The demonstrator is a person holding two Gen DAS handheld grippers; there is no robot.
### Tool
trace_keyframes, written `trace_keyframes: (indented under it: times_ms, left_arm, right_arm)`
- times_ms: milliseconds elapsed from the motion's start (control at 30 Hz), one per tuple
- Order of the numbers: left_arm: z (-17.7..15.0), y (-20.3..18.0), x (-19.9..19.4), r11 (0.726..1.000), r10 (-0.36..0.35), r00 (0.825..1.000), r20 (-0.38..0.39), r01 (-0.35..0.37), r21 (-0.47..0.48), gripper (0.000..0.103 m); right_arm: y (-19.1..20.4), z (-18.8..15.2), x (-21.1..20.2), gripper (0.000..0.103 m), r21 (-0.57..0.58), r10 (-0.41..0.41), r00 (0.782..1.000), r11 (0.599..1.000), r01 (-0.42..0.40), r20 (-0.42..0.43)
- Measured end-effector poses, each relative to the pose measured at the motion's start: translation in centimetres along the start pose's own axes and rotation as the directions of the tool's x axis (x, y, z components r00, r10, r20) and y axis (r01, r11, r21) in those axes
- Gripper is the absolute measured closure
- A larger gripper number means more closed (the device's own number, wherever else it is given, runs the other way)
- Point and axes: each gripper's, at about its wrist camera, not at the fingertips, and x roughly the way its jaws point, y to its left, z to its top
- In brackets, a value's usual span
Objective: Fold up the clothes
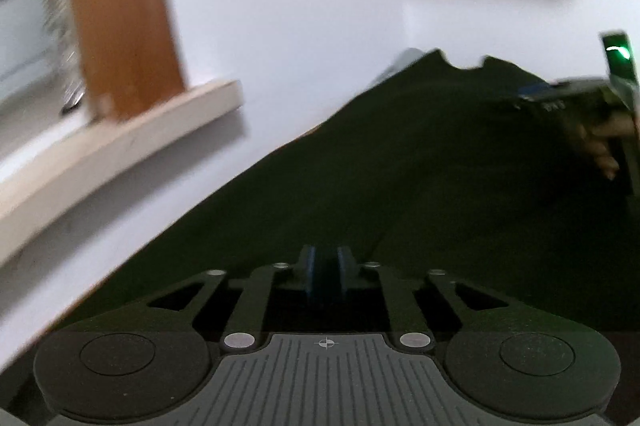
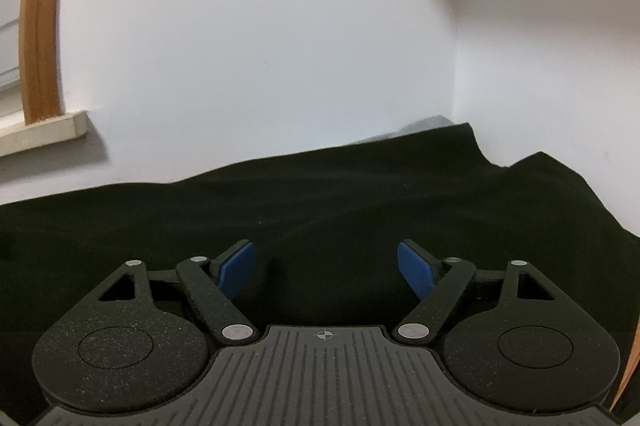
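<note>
I see the dark cloth (image 2: 320, 202) spread wide beneath both cameras, its far edge running up to the white wall (image 2: 260, 26), right of the window sill (image 2: 44, 132). My left tongs (image 1: 325, 266) are clenched, apparently pinching a fold of that cloth to lift it, though I cannot see the grip itself. My right tongs (image 2: 326, 266) hover released just above the cloth, empty.

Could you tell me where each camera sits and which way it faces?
Left wrist: behind the shut left tool, tilted over the dark green fabric garment toward the wooden window frame; a hand shows far right.
Right wrist: behind the open right tool, level over the garment toward the white wall.
Shared: garment, window frame, wall.
</note>
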Motion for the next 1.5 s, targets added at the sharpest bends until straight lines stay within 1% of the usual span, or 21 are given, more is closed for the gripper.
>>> trace_keyframes:
  times_ms: [33, 133, 233, 300, 333, 367, 467, 533, 600, 633, 700, 767, 833, 900, 967, 1067, 1100, 1167, 1200, 1333, 1500]
  left_arm:
    - [-0.2, 0.5, -0.1, 1.0, 0.002, 1.0, -0.001, -0.003, -0.027, 0.083]
    - [-0.8, 1.8, -2.3, 0.997, 0.015, 1.0, 0.024, -0.013, -0.076, 0.057]
    - [-1.9, 2.9, -4.3, 0.994, -0.004, 0.999, 0.031, 0.007, -0.112, 0.055]
    - [-2.7, 3.4, -4.8, 0.991, -0.004, 1.0, 0.008, 0.005, -0.137, 0.055]
    - [-3.3, 3.5, -5.1, 0.99, -0.007, 1.0, 0.001, 0.007, -0.142, 0.053]
    - [-3.9, 3.7, -5.3, 0.989, -0.011, 1.0, -0.007, 0.01, -0.147, 0.053]
    - [-5.3, 4.3, -5.4, 0.985, -0.027, 0.999, -0.017, 0.024, -0.169, 0.051]
    - [-5.8, 4.8, -5.4, 0.982, -0.039, 0.999, -0.024, 0.034, -0.187, 0.047]
    - [-6.1, 5.3, -5.3, 0.977, -0.048, 0.998, -0.03, 0.041, -0.207, 0.045]
    - [-6.0, 5.3, -5.5, 0.978, -0.045, 0.999, -0.029, 0.038, -0.207, 0.044]
    - [-5.8, 5.4, -6.0, 0.978, -0.041, 0.999, -0.027, 0.034, -0.208, 0.044]
    - [-5.9, 5.9, -7.7, 0.974, -0.035, 0.999, -0.016, 0.03, -0.223, 0.037]
    - [-6.5, 6.5, -10.5, 0.976, -0.009, 1.0, -0.018, 0.005, -0.219, 0.034]
    - [-7.4, 7.3, -13.6, 0.974, 0.028, 0.999, -0.016, -0.03, -0.223, 0.03]
    - [-9.1, 8.4, -17.1, 0.963, 0.068, 0.998, -0.015, -0.07, -0.261, 0.023]
    - [-11.6, 10.3, -22.7, 0.935, 0.136, 0.991, -0.015, -0.133, -0.328, 0.017]
    - [-12.1, 10.8, -24.0, 0.931, 0.145, 0.989, -0.016, -0.142, -0.337, 0.014]
    - [-13.0, 11.7, -26.5, 0.923, 0.162, 0.987, -0.017, -0.158, -0.351, 0.0]
    - [-13.5, 12.2, -27.8, 0.919, 0.17, 0.985, -0.018, -0.165, -0.358, 0.0]
    - [-14.4, 13.4, -30.3, 0.927, 0.147, 0.989, 0.015, -0.132, -0.35, 0.0]
    - [-13.7, 12.6, -30.3, 0.961, 0.036, 0.998, 0.053, -0.02, -0.277, 0.0]
  right_arm:
    - [0.0, 0.0, 0.0, 0.024, 0.005, 0.001, 1.0, 1.0, -0.001, -0.001]
    - [-0.4, -0.1, -0.1, 0.023, 0.039, 0.015, 1.0, 0.999, -0.015, -0.003]
    - [-2.8, 0.0, -0.9, 0.023, 0.147, 0.066, 0.997, 0.986, -0.073, 0.051]
    - [-5.3, 0.4, -1.7, 0.037, 0.162, 0.006, 0.997, 0.987, -0.017, 0.071]
    - [-6.6, 0.7, -2.0, 0.053, 0.17, -0.025, 0.996, 0.985, 0.011, 0.081]
    - [-7.9, 0.9, -2.4, 0.059, 0.178, -0.055, 0.994, 0.983, 0.038, 0.09]
    - [-12.6, 0.6, -2.2, 0.064, 0.215, -0.18, 0.983, 0.963, 0.165, 0.048]
    - [-15.4, -0.1, -1.4, 0.063, 0.226, -0.251, 0.968, 0.942, 0.249, -0.02]
    - [-17.6, -1.4, -0.1, 0.062, 0.239, -0.266, 0.957, 0.928, 0.287, -0.115]
    - [-17.9, -1.8, -0.4, 0.057, 0.214, -0.259, 0.963, 0.939, 0.269, -0.071]
    - [-17.9, -1.7, -0.5, 0.05, 0.186, -0.29, 0.952, 0.935, 0.303, -0.092]
    - [-17.7, -1.5, -1.2, 0.027, 0.221, -0.297, 0.949, 0.924, 0.313, -0.105]
    - [-16.7, -1.0, -2.1, 0.025, 0.225, -0.265, 0.957, 0.932, 0.285, -0.116]
    - [-14.3, -0.6, -3.8, 0.021, 0.157, -0.25, 0.96, 0.95, 0.269, -0.127]
    - [-11.8, -0.2, -5.4, 0.01, 0.089, -0.237, 0.962, 0.964, 0.25, -0.138]
    - [-7.4, -0.4, -9.3, 0.0, 0.038, -0.164, 0.979, 0.985, 0.17, -0.118]
    - [-5.9, -0.5, -10.6, 0.0, 0.034, -0.133, 0.984, 0.99, 0.137, -0.116]
    - [-3.1, -0.7, -13.2, 0.0, 0.035, -0.076, 0.989, 0.996, 0.08, -0.125]
    - [-1.7, -0.7, -14.4, 0.0, 0.039, -0.051, 0.99, 0.998, 0.056, -0.135]
    - [3.8, -0.3, -19.8, 0.0, -0.042, -0.018, 0.986, 0.999, 0.011, -0.163]
    - [10.7, 0.4, -26.6, 0.0, -0.182, -0.009, 0.981, 0.983, -0.027, -0.195]
